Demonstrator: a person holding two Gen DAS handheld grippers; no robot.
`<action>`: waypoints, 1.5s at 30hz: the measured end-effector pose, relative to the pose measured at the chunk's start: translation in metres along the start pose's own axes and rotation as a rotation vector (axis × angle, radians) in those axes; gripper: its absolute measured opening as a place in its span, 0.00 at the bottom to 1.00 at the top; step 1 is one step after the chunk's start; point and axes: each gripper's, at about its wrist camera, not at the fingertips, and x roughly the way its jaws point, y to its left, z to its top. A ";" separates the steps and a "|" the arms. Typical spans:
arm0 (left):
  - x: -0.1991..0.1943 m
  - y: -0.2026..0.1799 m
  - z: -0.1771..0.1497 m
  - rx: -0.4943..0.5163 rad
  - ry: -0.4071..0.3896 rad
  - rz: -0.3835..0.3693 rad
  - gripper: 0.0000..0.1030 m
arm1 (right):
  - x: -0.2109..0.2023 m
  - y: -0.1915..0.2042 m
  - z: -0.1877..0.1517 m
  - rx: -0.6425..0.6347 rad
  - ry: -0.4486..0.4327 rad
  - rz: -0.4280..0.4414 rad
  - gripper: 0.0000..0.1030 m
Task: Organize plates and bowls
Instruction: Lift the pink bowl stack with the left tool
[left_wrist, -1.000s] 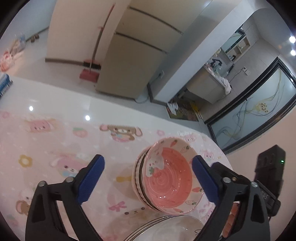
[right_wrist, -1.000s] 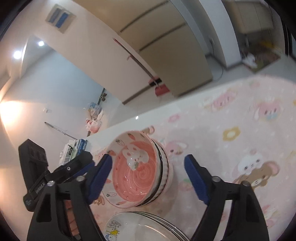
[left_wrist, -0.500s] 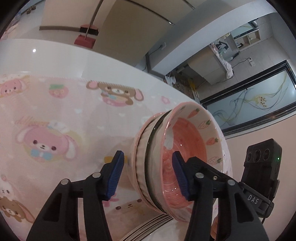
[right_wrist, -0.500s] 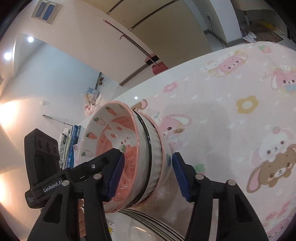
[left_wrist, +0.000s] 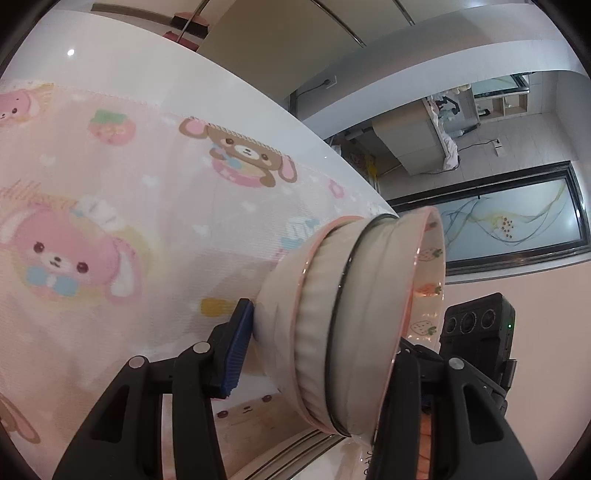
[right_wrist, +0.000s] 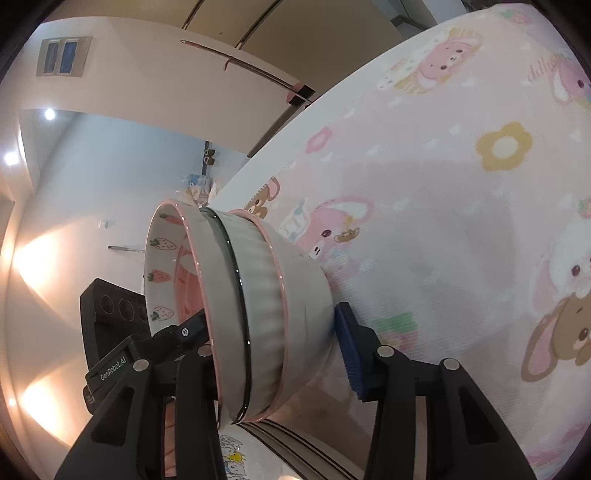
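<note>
A stack of three nested bowls (left_wrist: 343, 325), white outside with pink and black rims and a pink strawberry-print inside, fills the lower middle of both wrist views. My left gripper (left_wrist: 321, 350) is shut on the stack, one blue pad (left_wrist: 236, 350) against the base and the other finger inside the top rim. My right gripper (right_wrist: 266, 350) is shut on the same stack (right_wrist: 258, 317) from the opposite side, its blue pad (right_wrist: 349, 350) on the base. A stack of plates (right_wrist: 280, 454) lies just below; it also shows in the left wrist view (left_wrist: 295, 454).
The table wears a pink cartoon-animal cloth (left_wrist: 110, 206). Its white far edge (left_wrist: 184, 77) drops to the floor. A fridge (left_wrist: 280, 33) and a broom stand beyond. Each view shows the other gripper's black camera body (left_wrist: 476, 332).
Both grippers have moved in low toward the bowls and closed from wide open onto the stack, one from each side. The stack now looks much larger.
</note>
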 end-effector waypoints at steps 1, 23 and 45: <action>-0.001 -0.001 -0.001 0.001 -0.004 0.004 0.45 | 0.000 0.001 0.000 -0.003 -0.002 -0.008 0.44; -0.034 -0.055 -0.011 0.108 -0.079 0.055 0.45 | -0.040 0.041 -0.009 -0.057 -0.070 0.010 0.44; -0.134 -0.119 -0.089 0.198 -0.178 0.045 0.45 | -0.149 0.119 -0.103 -0.159 -0.157 0.050 0.44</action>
